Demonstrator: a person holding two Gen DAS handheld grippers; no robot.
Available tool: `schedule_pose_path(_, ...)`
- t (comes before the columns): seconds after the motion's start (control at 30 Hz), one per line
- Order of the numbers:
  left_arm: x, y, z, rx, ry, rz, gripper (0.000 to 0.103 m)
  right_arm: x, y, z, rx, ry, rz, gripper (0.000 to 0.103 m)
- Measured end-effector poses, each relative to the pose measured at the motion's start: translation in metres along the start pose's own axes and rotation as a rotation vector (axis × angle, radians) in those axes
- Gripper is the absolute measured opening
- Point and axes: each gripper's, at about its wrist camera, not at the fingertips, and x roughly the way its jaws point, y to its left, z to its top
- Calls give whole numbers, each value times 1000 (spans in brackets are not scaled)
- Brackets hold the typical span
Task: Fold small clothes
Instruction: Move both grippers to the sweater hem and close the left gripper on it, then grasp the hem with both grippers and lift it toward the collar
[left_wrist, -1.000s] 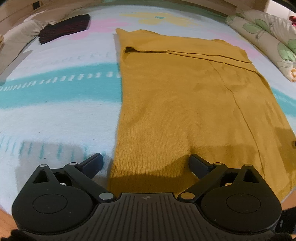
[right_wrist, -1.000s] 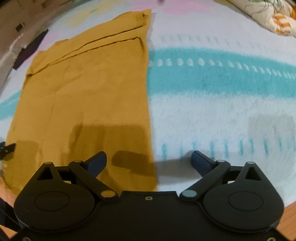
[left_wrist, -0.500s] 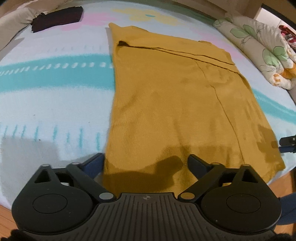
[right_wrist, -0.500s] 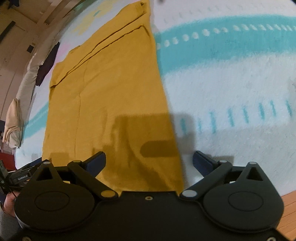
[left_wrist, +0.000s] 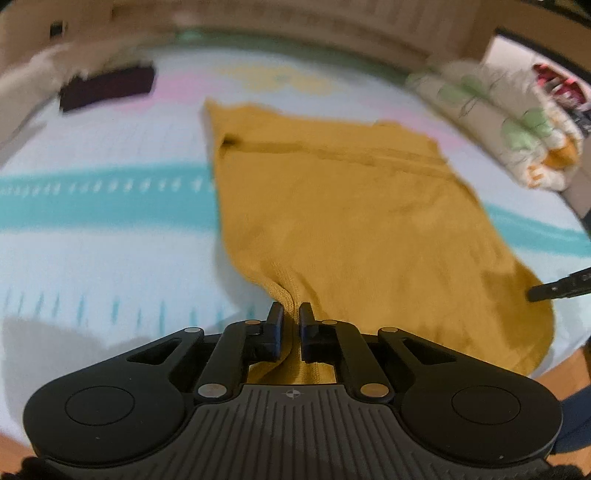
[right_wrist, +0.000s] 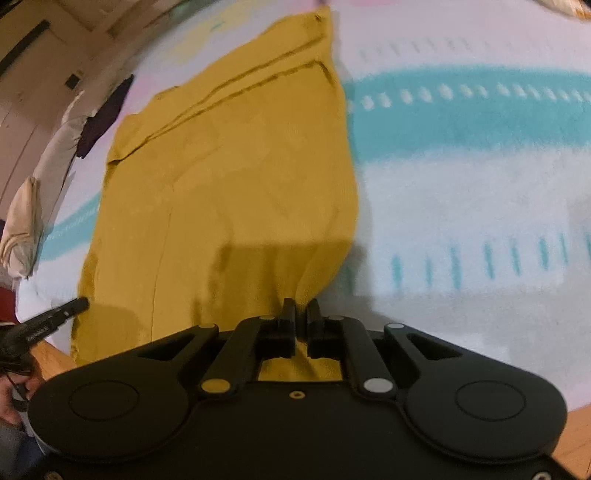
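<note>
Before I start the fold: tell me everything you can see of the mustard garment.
The mustard garment is a ribbed-looking knit, lying mostly flat on the bed cover, with its far end already folded over. Its near hem is gathered and lifted at both corners: the left gripper and right gripper have just closed on them, fabric between the jaws. Nothing else touches it.

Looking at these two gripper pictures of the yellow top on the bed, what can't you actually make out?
- Yellow top, its near hem: both views, hidden behind the gripper bodies.
- Dark folded item: left view, too blurred to identify.
- Floral bedding: left view, blurred and cut off by the edge.
- Person's hand: right view, cut off at the edge.
</note>
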Motion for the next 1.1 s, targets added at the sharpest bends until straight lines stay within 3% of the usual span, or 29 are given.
schedule_pose_path(0.27,-21,13,19,-116,-155,23,8,-32,-1,13,47,-230,98,14)
schedule_pose_path(0.5,-21,26,33,-196,-173,36,8,-46,4,21,46,-340,83,14)
schedule_pose_path(0.7,-2,47,33,-279,-101,62,10,-34,4,27,71,-322,31,14)
schedule_pose_path(0.87,1,62,37,-278,-118,216,10,-15,0,31,87,-277,-29,14)
schedule_pose_path(0.97,5,69,31,-323,-50,136,14,-3,-2,33,96,-249,-35,14)
schedule_pose_path(1.03,8,66,23,-302,-1,103,28,1,-4,33,101,-239,-34,14)
schedule_pose_path(1.1,12,61,16,-266,38,89,29,2,-5,32,99,-225,-27,19)
